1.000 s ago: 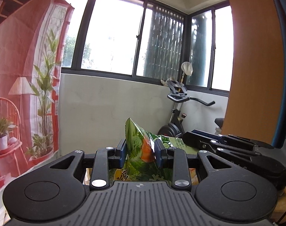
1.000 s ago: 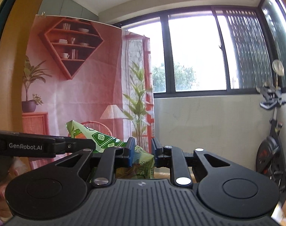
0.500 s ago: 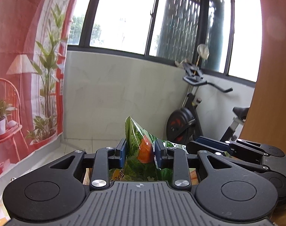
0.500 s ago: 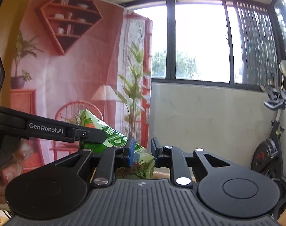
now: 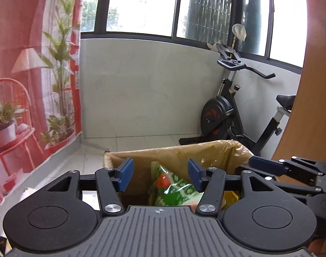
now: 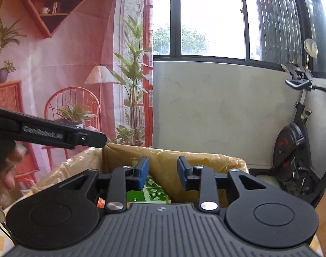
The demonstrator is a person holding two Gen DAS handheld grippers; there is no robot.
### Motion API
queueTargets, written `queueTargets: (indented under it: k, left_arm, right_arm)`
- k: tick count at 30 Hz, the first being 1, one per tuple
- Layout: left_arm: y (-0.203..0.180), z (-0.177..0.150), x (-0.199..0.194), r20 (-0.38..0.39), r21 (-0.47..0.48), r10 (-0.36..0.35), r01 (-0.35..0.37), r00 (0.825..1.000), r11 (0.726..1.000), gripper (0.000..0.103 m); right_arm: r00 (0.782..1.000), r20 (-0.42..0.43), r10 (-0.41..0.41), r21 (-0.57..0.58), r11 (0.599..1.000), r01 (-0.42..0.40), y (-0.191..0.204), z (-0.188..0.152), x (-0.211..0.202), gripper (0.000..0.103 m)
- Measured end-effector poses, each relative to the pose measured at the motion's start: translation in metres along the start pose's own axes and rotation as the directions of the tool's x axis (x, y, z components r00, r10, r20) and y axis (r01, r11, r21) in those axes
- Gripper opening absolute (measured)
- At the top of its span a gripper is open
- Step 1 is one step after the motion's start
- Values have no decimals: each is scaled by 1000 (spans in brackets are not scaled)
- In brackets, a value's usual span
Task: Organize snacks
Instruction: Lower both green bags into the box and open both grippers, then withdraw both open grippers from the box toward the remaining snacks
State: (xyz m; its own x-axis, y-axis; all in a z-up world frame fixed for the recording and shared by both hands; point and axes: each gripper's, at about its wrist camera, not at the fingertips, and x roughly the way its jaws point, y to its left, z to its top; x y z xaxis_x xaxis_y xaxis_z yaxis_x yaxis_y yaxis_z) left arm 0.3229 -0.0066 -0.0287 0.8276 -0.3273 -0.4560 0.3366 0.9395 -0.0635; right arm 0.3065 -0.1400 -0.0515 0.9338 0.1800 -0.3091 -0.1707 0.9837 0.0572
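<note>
Snack bag (image 5: 172, 189), crinkly green foil, lies in the plastic-lined bin (image 5: 216, 150) beneath both grippers' spread, empty fingers (image 5: 125, 174).

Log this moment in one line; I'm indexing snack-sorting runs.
phase: release | left gripper: open | right gripper: open | green snack bag: inside lined box, ungripped
</note>
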Motion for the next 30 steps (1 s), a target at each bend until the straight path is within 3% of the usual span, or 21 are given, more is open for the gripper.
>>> queueTargets:
  k: [17,30]
  left_arm:
    - [10,-51,-97,-37,-7,26,-26,999,1000,58]
    - [17,-128,-116,-106,-49,49,-55,993,997,58]
  right_arm:
    - [999,-17,32,107,994,-30,21,-49,-88,33]
    - [997,-76,16,184,983,-1,26,-115,-142,33]
